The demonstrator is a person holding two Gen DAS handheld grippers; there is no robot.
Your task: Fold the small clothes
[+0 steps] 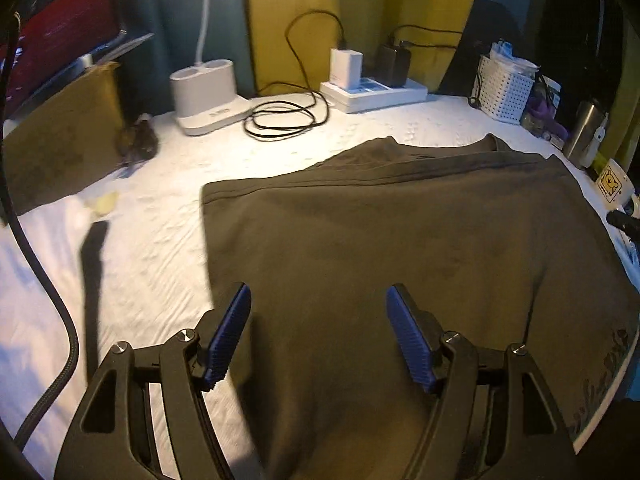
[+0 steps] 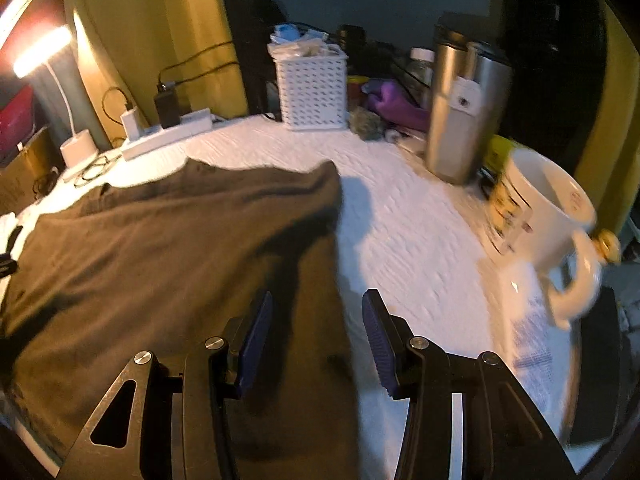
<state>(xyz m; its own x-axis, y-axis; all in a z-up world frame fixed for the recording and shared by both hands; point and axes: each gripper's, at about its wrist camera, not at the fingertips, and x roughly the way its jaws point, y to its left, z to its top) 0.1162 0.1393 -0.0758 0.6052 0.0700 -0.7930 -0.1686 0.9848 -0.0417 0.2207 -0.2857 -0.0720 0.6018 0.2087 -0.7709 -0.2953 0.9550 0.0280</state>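
A dark olive-grey garment (image 1: 400, 240) lies partly folded on the white table cover, with a folded layer and hems along its far edge. My left gripper (image 1: 318, 300) is open above the garment's near left part, its left blue pad (image 1: 230, 332) over the left edge. The garment also shows in the right wrist view (image 2: 172, 248). My right gripper (image 2: 318, 308) is open and straddles the garment's right edge, holding nothing.
At the back stand a white lamp base (image 1: 206, 96), a coiled black cable (image 1: 286, 118), a power strip with chargers (image 1: 374, 92) and a white basket (image 2: 314, 90). A steel tumbler (image 2: 460, 116) and a white mug (image 2: 540, 216) stand at the right. A cardboard box (image 1: 60, 140) is at the left.
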